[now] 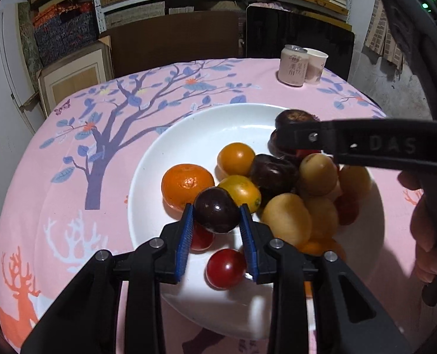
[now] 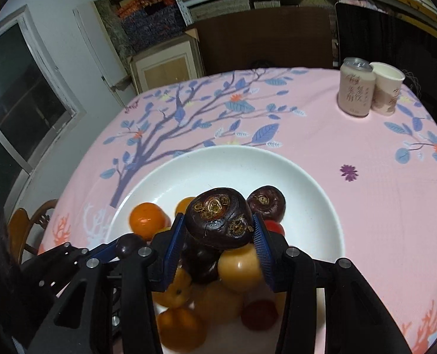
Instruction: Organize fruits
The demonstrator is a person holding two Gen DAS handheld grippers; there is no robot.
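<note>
Both grippers work over one white plate (image 1: 147, 159) on a pink cloth (image 1: 71, 153). The left gripper (image 1: 217, 215) has its jaws clenched on a small dark plum (image 1: 217, 214), held above the plate's near part. The right gripper (image 2: 220, 227) has its jaws clenched on a dark water chestnut (image 2: 218, 218), held over the fruit pile.

Risks, as judged: the plum is smooth and glossy and is pinched only at its sides near the fingertips, so it may squirt out and roll; a drop onto the pile could knock loose the round fruits, which are stacked and touch one another. The red tomato (image 1: 226, 268) lies just below the left jaws and could be struck on descent. The two grippers are near each other over the right half of the plate and may collide.

Appearance: the plum is nearly black with a bright highlight. The chestnut is squat, rough and brown-purple, with pale scars on top. The pile holds an orange (image 1: 187, 184), yellow-orange fruits, tan fruits and further dark ones. A can (image 2: 355, 87) and cup (image 2: 386, 88) stand far right, well apart.
</note>
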